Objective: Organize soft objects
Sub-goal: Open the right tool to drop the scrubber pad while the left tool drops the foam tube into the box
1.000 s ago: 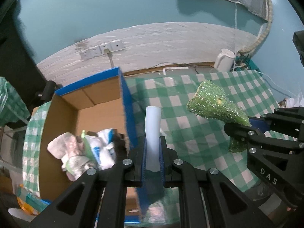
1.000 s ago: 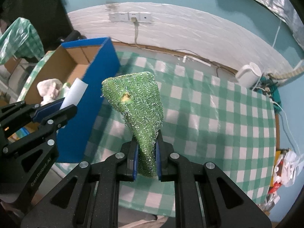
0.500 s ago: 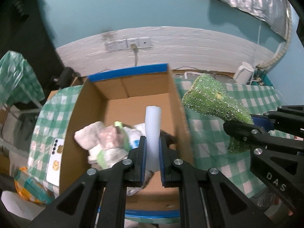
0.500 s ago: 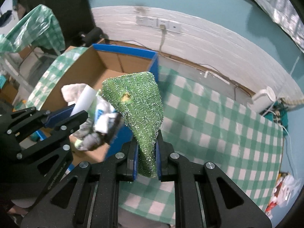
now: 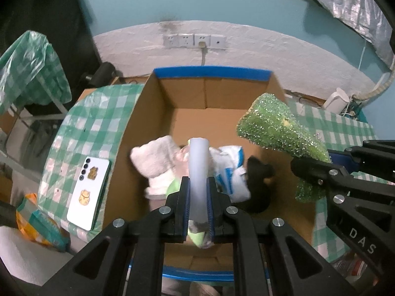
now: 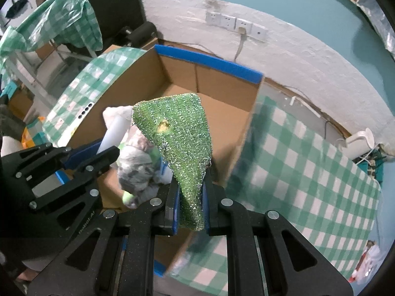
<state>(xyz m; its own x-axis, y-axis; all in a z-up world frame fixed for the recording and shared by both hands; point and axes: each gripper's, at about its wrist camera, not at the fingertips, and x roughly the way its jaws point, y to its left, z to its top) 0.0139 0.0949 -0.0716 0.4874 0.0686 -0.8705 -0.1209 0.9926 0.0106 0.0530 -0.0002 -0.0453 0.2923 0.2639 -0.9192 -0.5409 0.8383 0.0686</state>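
Note:
An open cardboard box [image 5: 212, 74] with blue-taped rims stands on the green checked tablecloth [image 6: 308, 172]. Inside lie a white towel [image 5: 153, 160], a blue-and-white packet [image 5: 229, 172] and a black soft item [image 5: 259, 172]. My left gripper [image 5: 198, 185] is shut on a white soft tube [image 5: 198, 162], which hangs above the pile in the box. My right gripper [image 6: 191, 194] is shut on a green glittery scrubbing pad [image 6: 180, 128], held over the box's right side. In the right wrist view the left gripper [image 6: 98, 153] and its tube [image 6: 114, 130] show at the left.
A white phone [image 5: 88, 190] lies on the cloth left of the box. Wall sockets [image 5: 195, 40] with a cable sit behind the box, and a white kettle [image 5: 334, 101] stands at the far right. A cloth-draped frame [image 6: 56, 19] stands beyond the table's left end.
Both grippers have travelled left, from above the checked cloth to above the open box, each still gripping its item. The box interior and phone have come into view.

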